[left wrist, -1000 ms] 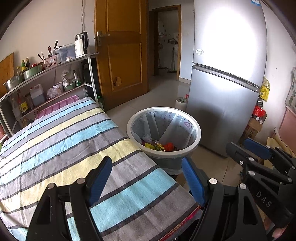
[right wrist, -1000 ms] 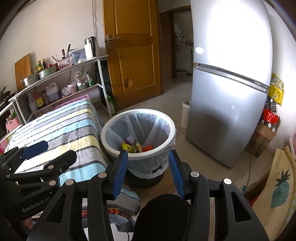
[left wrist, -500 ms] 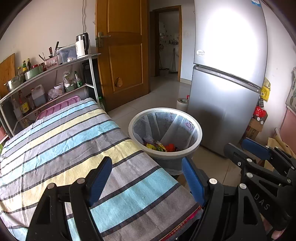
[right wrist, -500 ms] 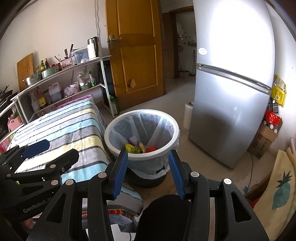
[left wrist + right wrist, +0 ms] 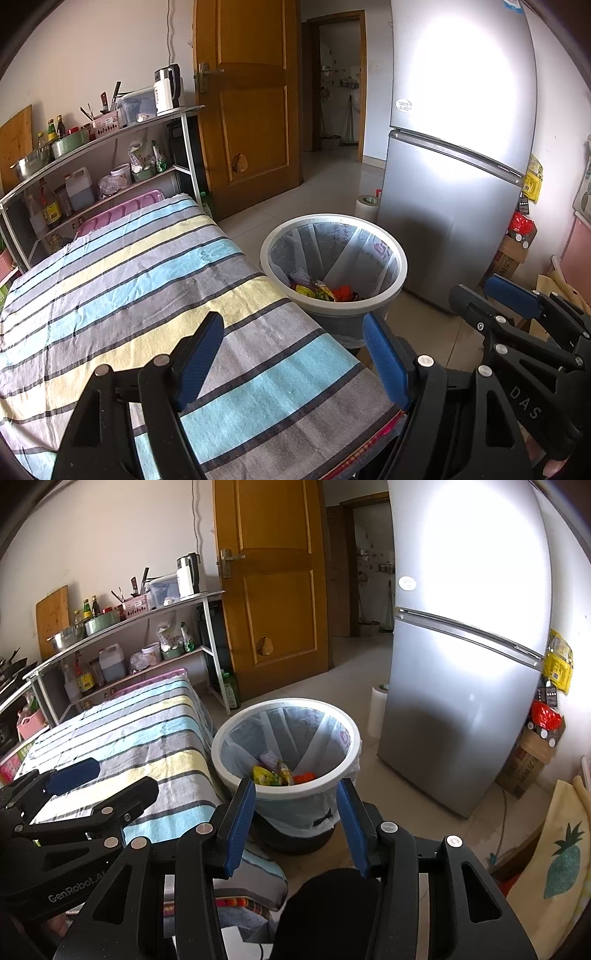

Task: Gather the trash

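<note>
Round white plastic bin (image 5: 391,295), clear-film liner, crinkled foil wrappers (image 5: 275,775) inside; beside striped woven tablecloth (image 5: 147,280); left gripper (image 5: 295,354) and right gripper (image 5: 295,812), blue-padded, both apart, empty.

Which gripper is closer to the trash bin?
Right. The right gripper hangs beside the table, just short of the trash bin; the left gripper is over the striped tablecloth, farther off.

R hand-held gripper (image 5: 295,819), jaws apart w/ nothing between, hangs above lined trash bin (image 5: 236,771) holding wrappers (image 5: 275,773), beside striped worktop (image 5: 122,734); L hand-held gripper (image 5: 110,786) over it.
</note>
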`<state>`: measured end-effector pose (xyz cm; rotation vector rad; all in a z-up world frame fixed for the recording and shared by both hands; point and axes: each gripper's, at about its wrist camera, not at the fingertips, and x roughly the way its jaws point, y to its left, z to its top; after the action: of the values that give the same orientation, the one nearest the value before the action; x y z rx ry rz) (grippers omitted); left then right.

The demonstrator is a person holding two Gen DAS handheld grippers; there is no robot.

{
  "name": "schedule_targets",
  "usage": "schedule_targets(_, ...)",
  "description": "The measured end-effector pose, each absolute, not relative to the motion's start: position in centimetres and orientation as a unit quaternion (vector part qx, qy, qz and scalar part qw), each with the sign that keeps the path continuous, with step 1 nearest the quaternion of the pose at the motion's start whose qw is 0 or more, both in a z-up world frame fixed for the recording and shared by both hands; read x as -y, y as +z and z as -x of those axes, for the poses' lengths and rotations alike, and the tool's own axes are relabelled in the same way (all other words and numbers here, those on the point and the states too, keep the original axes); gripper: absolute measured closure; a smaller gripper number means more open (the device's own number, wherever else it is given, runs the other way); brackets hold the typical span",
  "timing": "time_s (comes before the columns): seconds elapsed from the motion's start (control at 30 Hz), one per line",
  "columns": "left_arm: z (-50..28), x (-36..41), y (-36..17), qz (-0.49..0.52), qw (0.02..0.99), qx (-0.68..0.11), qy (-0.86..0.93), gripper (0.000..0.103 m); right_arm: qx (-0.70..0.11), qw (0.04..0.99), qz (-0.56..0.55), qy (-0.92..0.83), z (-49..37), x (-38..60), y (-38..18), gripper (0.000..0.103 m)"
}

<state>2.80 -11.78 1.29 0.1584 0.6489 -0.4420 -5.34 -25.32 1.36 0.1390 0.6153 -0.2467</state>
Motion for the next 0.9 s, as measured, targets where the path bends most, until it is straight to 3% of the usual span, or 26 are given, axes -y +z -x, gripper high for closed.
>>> schedule_targets(0.9,-2.80,11.40,1.45,-0.078,0.922,-0.316,-0.212,0.024,-0.300,0.944,-0.068,-0.118,5.14,25.02,1.27,0.056)
